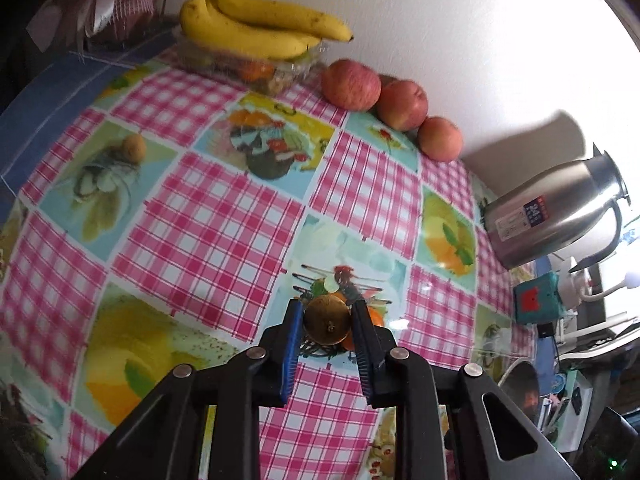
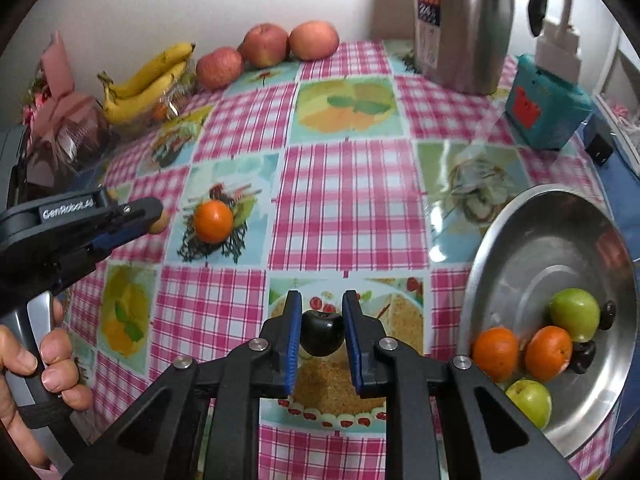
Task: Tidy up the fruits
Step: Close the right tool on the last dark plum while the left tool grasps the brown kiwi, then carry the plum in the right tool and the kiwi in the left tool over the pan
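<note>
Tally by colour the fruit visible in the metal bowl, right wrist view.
Orange fruits: 2
Green fruits: 2
Small dark fruits: 2
Total visible in the metal bowl: 6

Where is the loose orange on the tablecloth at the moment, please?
In the right wrist view, the orange sits left of centre on the tablecloth, just right of the left gripper.

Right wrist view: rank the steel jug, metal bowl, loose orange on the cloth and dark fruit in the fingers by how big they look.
1. metal bowl
2. steel jug, partly cropped
3. loose orange and dark fruit: alike; the fruit's nearness makes it unsure.
</note>
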Demonstrator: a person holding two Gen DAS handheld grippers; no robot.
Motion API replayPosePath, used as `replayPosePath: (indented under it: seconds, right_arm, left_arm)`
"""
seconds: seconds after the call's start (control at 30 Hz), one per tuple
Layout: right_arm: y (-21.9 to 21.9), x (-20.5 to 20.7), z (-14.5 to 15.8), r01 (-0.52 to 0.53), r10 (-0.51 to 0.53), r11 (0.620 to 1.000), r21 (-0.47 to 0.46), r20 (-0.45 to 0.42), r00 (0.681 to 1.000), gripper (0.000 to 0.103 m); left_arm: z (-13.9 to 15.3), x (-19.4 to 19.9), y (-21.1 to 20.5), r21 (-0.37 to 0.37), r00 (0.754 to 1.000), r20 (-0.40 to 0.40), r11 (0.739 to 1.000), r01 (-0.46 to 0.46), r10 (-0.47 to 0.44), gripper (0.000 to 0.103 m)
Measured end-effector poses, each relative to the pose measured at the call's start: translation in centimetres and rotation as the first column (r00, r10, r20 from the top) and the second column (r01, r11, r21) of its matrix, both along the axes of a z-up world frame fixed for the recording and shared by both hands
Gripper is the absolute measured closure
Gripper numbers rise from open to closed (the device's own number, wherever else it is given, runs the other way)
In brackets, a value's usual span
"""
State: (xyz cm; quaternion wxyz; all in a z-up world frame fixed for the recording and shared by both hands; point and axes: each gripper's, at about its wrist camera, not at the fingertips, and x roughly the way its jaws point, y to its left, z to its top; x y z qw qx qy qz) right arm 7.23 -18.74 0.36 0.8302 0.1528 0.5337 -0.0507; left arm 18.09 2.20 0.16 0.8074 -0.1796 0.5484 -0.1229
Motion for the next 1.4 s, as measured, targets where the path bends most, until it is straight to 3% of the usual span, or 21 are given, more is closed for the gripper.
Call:
replayPosePath:
  seconds: [0.43,0.77,1.03,1.23,1.4]
  right_arm:
    - [-2.9,-1.4,2.0,0.087,-0.087,0.996,-0.023,0.012,0.996,0.082]
    - [-6.9,-2.7,3.0,0.174,-0.173,0.984,-0.039,0.025,0.985,0.082]
    - [-11.6,-4.6,3.2,0.283,-0.282,0.958,-0.039,0.029,0.959,0.082]
    - [-15.4,-6.6,3.2,0.38,-0.379,0.924,-0.047,0.032,0.925,0.082]
    - [-17.2,-7.8,3.1,0.424,-0.423,0.905,-0.034,0.049,0.905,0.082]
  left_arm:
    - [3.6,-1.1,0.1,0.033,0.998,0.065,0.999,-0.007,0.004,0.077]
    - [3.5,-2.0,-1.7,0.063,0.998,0.059,0.998,0.022,-0.025,0.077]
    - [3.4,-3.5,-6.0,0.097,0.992,0.053,0.989,0.113,-0.118,0.077]
    - [3.8,-5.8,-11.5,0.142,0.964,0.068,0.959,0.247,-0.258,0.077]
    - [4.1,-8.4,-16.7,0.164,0.912,0.102,0.911,0.378,-0.397,0.077]
